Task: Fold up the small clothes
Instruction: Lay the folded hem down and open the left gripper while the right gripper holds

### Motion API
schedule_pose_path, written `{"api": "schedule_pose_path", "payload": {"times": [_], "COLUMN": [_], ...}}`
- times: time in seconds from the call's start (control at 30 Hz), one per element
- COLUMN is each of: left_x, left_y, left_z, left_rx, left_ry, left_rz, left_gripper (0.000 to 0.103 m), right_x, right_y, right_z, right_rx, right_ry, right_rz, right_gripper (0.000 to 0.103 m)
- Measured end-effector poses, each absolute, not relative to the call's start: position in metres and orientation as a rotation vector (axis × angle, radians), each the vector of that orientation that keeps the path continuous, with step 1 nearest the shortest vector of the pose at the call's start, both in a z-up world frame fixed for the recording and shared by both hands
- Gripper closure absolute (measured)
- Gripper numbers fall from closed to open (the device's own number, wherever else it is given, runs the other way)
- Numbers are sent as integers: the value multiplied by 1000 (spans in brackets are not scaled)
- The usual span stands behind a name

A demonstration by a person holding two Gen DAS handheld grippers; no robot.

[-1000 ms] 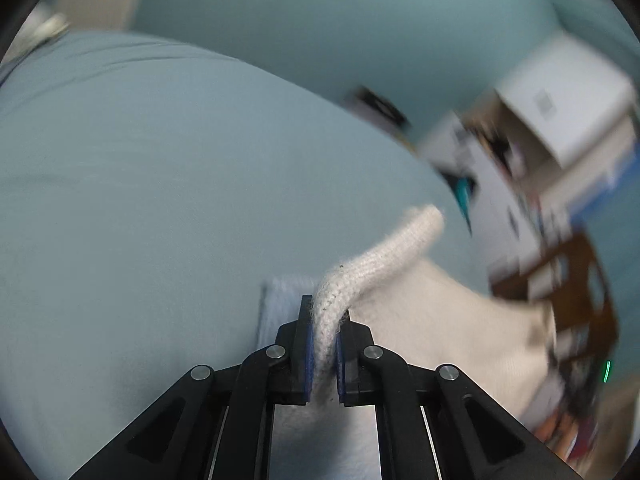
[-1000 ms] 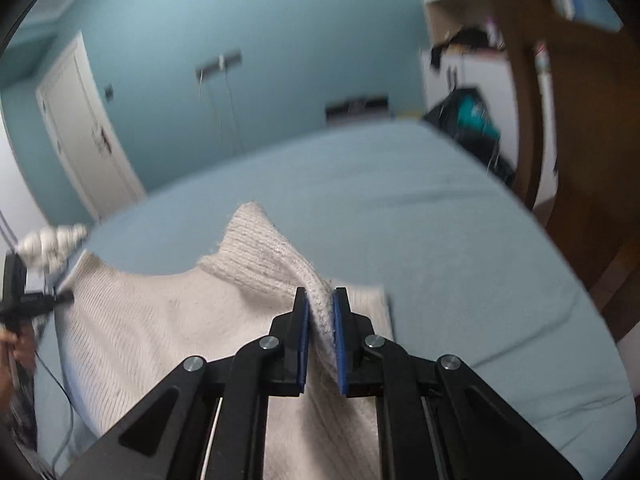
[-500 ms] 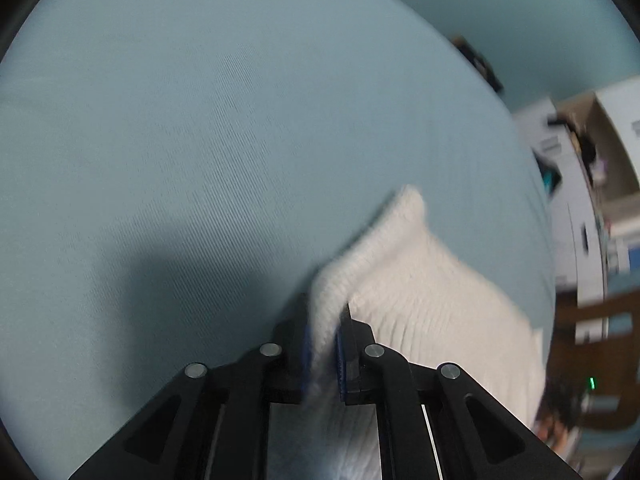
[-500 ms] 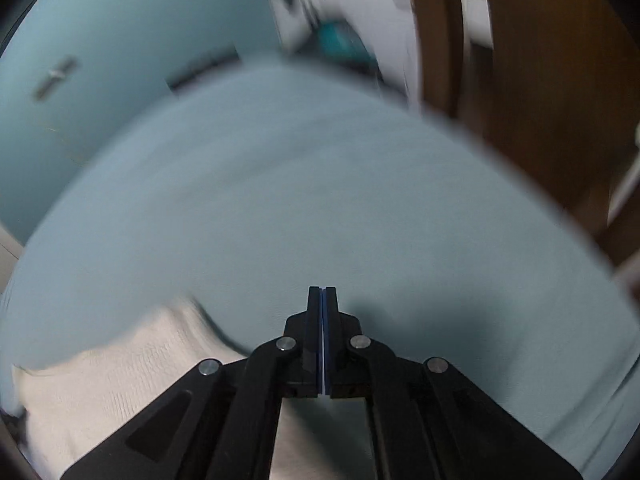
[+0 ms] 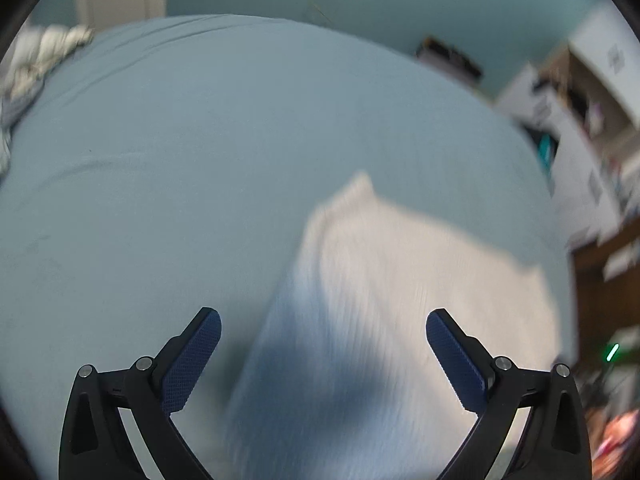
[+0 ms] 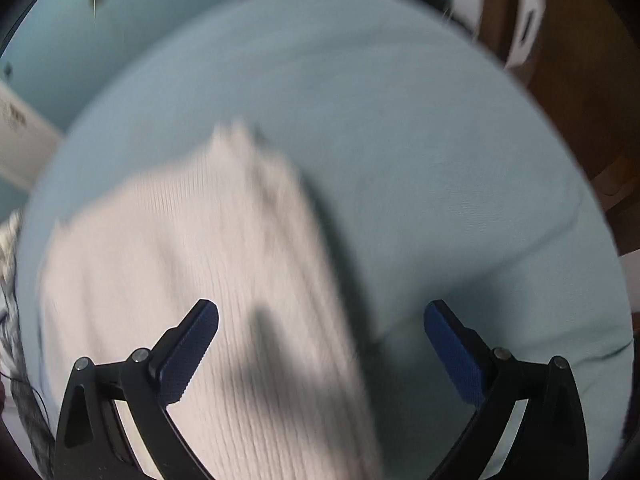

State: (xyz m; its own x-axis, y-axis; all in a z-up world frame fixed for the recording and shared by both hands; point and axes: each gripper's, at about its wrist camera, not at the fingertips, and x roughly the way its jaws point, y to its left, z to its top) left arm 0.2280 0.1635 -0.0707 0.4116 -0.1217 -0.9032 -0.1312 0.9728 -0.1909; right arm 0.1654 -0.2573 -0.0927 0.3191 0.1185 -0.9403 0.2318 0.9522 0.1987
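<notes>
A cream ribbed knit garment (image 5: 400, 300) lies flat on the light blue bed sheet (image 5: 200, 160), blurred by motion. My left gripper (image 5: 323, 320) hovers over the garment's left edge, its jaws opening wide, with nothing pressed between the blue pads (image 5: 192, 364). In the right wrist view the same garment (image 6: 192, 260) spreads from the centre to the lower left. My right gripper (image 6: 321, 314) stands over its right edge, its jaws also opening wide and gripping nothing. The sheet (image 6: 440, 180) fills the rest of that view.
A heap of pale crumpled clothes (image 5: 36, 60) sits at the bed's far left corner. White furniture and shelves (image 5: 580, 100) stand beyond the bed on the right. A brown wooden piece (image 6: 568, 80) rises by the bed's right side.
Both grippers held raised folds of the knit garment a second ago. Both have let go and stand wide apart, and the garment has dropped flat onto the sheet.
</notes>
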Motion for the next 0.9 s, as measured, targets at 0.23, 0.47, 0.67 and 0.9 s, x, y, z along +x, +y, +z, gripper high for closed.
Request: {"api": "schedule_pose_path", "payload": {"times": [0.23, 0.47, 0.67, 0.9], "left_x": [179, 183, 174, 144], "left_y": [104, 151, 199, 188], "left_z": [-117, -167, -145, -102], "left_rx": [67, -29, -126, 52], "left_ry": [1284, 1335, 1310, 1206], "left_rz": [19, 91, 120, 17], "left_gripper": [0, 0, 0, 0], "right_x": [128, 95, 65, -17], "right_y": [-247, -265, -285, -299], "right_z": [-82, -92, -97, -59], "right_rx": [337, 355, 546, 826], "right_ry": [1159, 1080, 1015, 939], "right_rz": [-93, -259, -261, -373], "right_gripper": [97, 98, 75, 24]}}
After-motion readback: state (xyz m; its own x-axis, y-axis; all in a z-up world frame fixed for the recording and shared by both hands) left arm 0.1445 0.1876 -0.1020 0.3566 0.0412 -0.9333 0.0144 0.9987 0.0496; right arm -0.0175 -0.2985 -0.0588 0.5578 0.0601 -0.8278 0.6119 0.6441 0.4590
